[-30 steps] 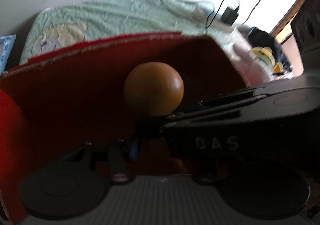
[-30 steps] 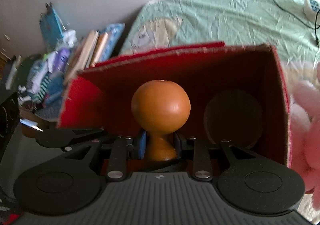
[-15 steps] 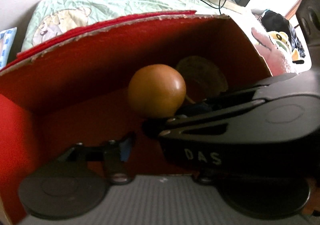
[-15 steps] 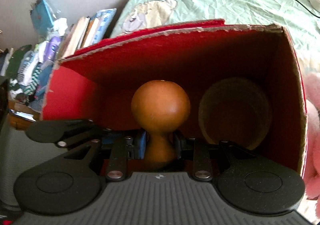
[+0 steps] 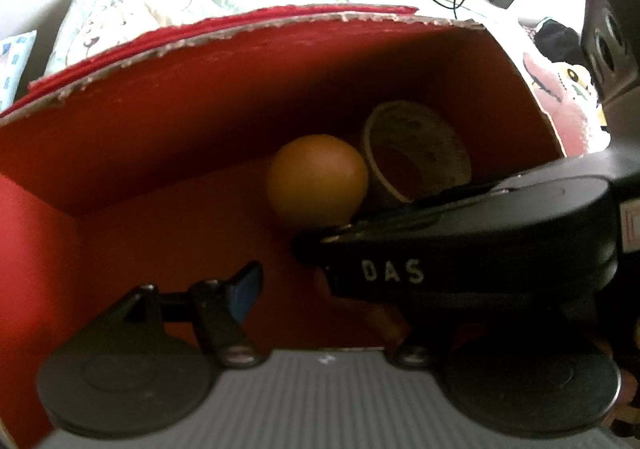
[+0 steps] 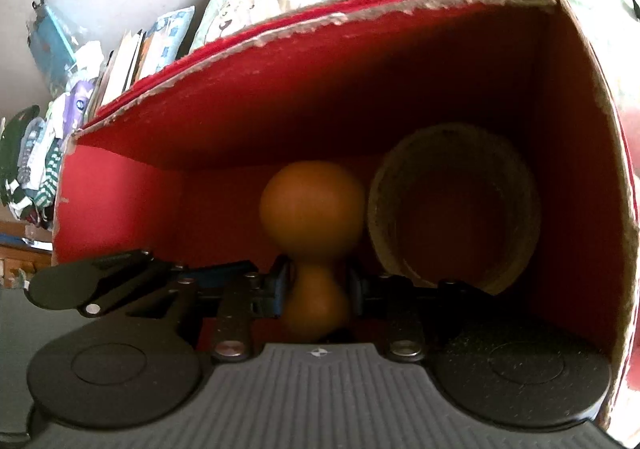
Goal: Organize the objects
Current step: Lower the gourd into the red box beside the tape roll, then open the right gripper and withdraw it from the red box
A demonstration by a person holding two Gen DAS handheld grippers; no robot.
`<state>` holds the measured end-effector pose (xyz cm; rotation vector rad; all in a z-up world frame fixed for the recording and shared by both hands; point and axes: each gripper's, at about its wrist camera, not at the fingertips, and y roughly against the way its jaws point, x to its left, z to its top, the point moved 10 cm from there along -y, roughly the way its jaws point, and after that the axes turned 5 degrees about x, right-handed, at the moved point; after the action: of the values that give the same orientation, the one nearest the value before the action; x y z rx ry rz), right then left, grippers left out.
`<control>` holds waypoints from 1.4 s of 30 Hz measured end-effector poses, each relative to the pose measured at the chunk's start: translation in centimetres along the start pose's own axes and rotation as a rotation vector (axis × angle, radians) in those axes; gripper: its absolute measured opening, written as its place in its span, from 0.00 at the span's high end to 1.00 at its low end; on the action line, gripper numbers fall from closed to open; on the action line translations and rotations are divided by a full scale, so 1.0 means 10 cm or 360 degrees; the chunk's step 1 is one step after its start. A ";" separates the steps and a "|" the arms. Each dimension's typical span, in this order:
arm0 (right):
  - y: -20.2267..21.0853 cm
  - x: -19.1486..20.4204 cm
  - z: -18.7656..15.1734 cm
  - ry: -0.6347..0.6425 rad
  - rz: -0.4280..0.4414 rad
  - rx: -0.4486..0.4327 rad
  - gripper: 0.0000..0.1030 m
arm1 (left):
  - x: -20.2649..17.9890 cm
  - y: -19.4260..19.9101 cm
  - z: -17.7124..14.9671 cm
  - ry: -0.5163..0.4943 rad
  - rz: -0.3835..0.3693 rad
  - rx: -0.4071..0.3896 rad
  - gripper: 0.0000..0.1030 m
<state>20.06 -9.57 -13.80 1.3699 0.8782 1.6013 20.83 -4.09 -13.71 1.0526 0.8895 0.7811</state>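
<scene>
Right tool (image 6: 316, 289) grips my wooden knob (image 6: 313, 205) by its neck inside the red box (image 6: 360, 89), beside a bowl (image 6: 452, 205); left tool (image 5: 320, 289) state unclear.

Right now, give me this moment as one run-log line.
right gripper: shut on wooden knob | location: inside red box, beside tape roll | left gripper: open, nothing held

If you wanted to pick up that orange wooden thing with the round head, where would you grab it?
By the narrow neck under the round head of the wooden piece, coming from the box's open side. The right tool holds it exactly there: the waist fits between the fingers, and the wider head and base should keep it from slipping.
</scene>
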 end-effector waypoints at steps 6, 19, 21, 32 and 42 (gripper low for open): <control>-0.01 0.01 0.01 0.0030 -0.0034 -0.0016 0.68 | 0.01 -0.01 0.00 0.0011 0.0014 0.0018 0.33; 0.09 0.01 -0.01 0.0058 -0.0042 -0.0010 0.62 | -0.01 0.04 0.02 -0.0047 0.0057 -0.0044 0.26; 0.13 0.00 -0.03 0.0065 -0.0049 -0.0032 0.62 | -0.02 0.07 0.03 -0.0059 0.0068 -0.0084 0.24; 0.53 -0.06 -0.13 0.0017 -0.0061 -0.0216 0.61 | -0.02 0.39 -0.01 -0.0041 0.0240 -0.0249 0.24; 0.93 0.09 -0.37 0.0006 -0.0011 -0.0426 0.62 | -0.11 0.86 -0.28 -0.0029 0.0478 -0.0385 0.19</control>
<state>14.98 -12.49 -5.60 1.1741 0.6426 1.6495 16.92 -1.33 -6.02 0.9867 0.6087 1.0993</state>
